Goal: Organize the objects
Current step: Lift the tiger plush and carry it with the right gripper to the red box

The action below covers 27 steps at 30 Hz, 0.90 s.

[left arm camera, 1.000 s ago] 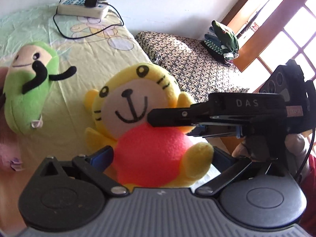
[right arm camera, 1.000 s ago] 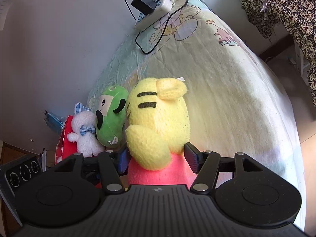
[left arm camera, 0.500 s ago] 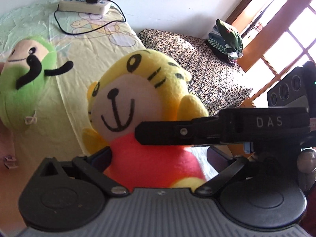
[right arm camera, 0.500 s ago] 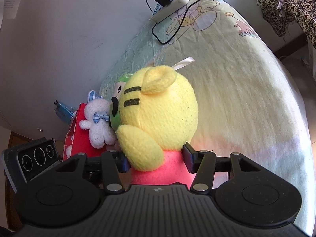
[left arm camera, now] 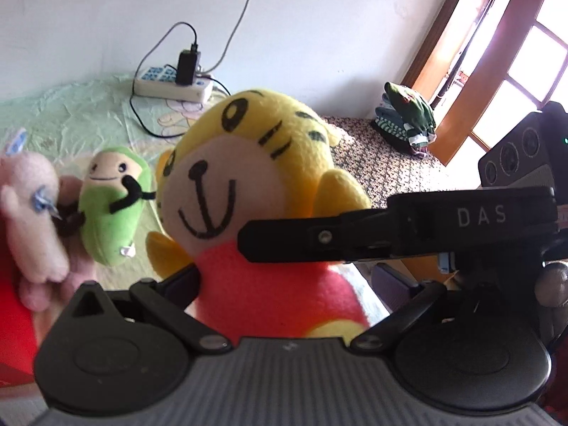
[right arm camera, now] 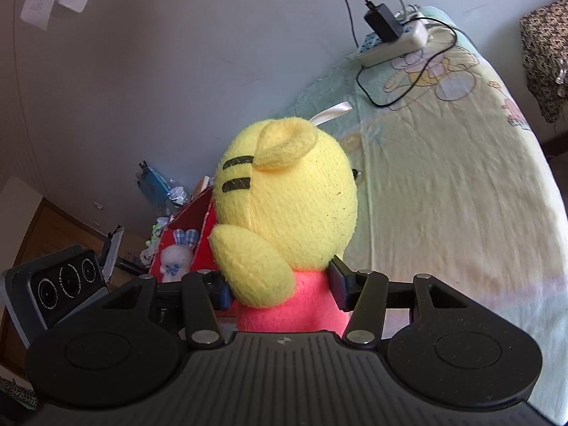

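While both grippers clamp its pink body from two sides, the yellow tiger plush [left arm camera: 255,163] hangs above the bed [right arm camera: 461,191].

From the left wrist view, the left gripper [left arm camera: 284,284] has its jaws wide but pressed on the toy's pink torso at each flank, the tiger's smiling face turned toward that camera; the right gripper [left arm camera: 355,238] reaches across from the right edge of the view, one black finger lying over the toy's belly. From the right wrist view, the right gripper [right arm camera: 280,287] pinches the same torso from behind, pads sunk into the plush below the yellow head. Beside the tiger sit a green plush [left arm camera: 113,206] and a white bunny plush [left arm camera: 32,220], the bunny against a red box [right arm camera: 191,227]. A white power strip [left arm camera: 174,87] with a black charger lies on the sheet near the wall.
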Motion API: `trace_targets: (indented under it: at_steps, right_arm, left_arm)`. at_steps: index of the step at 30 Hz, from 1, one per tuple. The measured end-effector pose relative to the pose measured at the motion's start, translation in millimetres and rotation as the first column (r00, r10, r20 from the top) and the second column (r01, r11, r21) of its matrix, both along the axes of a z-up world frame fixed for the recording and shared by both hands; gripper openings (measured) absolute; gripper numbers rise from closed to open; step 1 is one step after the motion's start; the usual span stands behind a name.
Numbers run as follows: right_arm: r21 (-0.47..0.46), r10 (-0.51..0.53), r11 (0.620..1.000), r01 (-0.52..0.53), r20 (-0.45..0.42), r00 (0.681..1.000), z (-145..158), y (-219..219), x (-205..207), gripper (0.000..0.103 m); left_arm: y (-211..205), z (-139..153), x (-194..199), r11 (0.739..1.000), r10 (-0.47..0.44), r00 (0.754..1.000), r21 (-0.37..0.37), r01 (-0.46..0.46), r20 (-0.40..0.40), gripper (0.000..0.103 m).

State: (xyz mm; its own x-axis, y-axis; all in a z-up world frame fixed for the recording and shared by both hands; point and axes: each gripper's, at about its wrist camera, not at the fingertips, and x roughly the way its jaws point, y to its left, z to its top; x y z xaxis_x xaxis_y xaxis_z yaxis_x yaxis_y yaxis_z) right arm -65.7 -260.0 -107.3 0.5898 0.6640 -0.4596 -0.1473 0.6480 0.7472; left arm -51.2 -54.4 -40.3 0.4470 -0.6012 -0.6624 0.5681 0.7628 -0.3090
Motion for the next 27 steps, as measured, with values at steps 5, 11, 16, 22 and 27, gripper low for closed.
trace_targets:
  at_steps: [5, 11, 16, 22, 27]
  right_arm:
    - [-0.012, 0.046, 0.999, -0.045, 0.064, 0.997, 23.2, 30.7, 7.0, 0.054]
    - [-0.016, 0.067, 0.998, -0.066, 0.111, 0.992, 41.8, 70.4, 11.3, 0.054]
    - [-0.018, 0.067, 0.998, -0.065, 0.138, 0.988, 53.7, 113.9, 17.2, 0.054]
    - [-0.021, 0.060, 0.998, -0.057, 0.162, 0.985, 61.3, 165.1, 26.9, 0.054]
    - [-0.037, 0.056, 0.998, -0.050, 0.189, 0.980, 65.9, 202.6, 39.5, 0.054]
  left_arm:
    - [34.4, 21.5, -5.7, 0.998, 0.054, 0.997, -0.022, -0.053, 0.061, 0.099]
    - [83.4, 38.6, -7.4, 0.996, 0.079, 0.991, -0.054, -0.074, 0.106, 0.099]
    - [130.5, 50.6, -4.9, 0.995, 0.086, 0.988, -0.070, -0.078, 0.127, 0.099]
    - [183.8, 58.5, 1.7, 0.993, 0.096, 0.984, -0.080, -0.084, 0.152, 0.099]
    - [220.6, 60.9, 12.9, 0.994, 0.096, 0.979, -0.071, -0.085, 0.182, 0.099]
